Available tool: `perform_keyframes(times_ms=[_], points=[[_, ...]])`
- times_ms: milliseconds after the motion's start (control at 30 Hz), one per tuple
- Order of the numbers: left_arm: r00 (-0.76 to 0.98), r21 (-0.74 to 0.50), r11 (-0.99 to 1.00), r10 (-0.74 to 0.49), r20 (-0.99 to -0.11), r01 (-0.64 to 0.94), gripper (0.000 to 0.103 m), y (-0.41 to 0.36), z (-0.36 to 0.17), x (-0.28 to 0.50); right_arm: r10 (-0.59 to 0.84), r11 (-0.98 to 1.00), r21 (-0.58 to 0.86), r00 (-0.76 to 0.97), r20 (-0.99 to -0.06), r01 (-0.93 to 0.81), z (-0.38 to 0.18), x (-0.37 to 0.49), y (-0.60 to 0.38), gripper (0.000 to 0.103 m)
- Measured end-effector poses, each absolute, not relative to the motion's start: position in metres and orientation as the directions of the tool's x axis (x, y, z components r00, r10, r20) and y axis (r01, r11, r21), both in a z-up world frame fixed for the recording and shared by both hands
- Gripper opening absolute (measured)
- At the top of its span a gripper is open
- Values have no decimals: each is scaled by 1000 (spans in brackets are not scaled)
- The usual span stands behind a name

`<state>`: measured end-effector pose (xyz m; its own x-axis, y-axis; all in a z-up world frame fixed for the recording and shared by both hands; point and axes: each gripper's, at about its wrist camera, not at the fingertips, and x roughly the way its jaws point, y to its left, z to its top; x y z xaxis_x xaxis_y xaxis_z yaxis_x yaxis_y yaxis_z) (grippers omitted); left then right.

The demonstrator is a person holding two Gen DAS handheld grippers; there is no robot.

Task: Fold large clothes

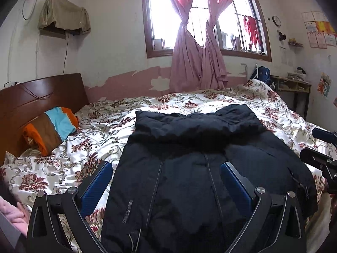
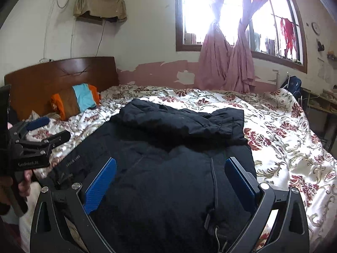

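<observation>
The near hem of the dark navy padded jacket (image 1: pixel 189 168) ran out of view below both cameras. The left gripper (image 1: pixel 166 181) and right gripper (image 2: pixel 170 181) hovered over it, jaws wide apart, holding nothing. The jacket lay on the floral-quilted bed (image 1: pixel 84 139), sleeves folded across its far end.

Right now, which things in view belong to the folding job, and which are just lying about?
Job:
black jacket, spread on the bed
left gripper, open
right gripper, open

Lying about:
floral bedspread
striped pillow
pink curtains
wall clock
</observation>
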<state>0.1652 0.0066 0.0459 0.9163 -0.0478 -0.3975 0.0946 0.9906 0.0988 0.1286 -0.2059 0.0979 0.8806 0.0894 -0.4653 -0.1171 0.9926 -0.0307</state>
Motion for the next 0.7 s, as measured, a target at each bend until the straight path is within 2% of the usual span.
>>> perform_keyframes(times_ms=[400, 700], points=[[894, 139, 973, -108, -435, 185, 103, 18, 9, 147, 114, 984, -52, 835, -538, -168, 59, 102, -219, 101], [817, 143, 930, -215, -534, 338, 103, 32, -33, 132, 107, 965, -118, 764, -636, -233, 18, 81, -207, 101]])
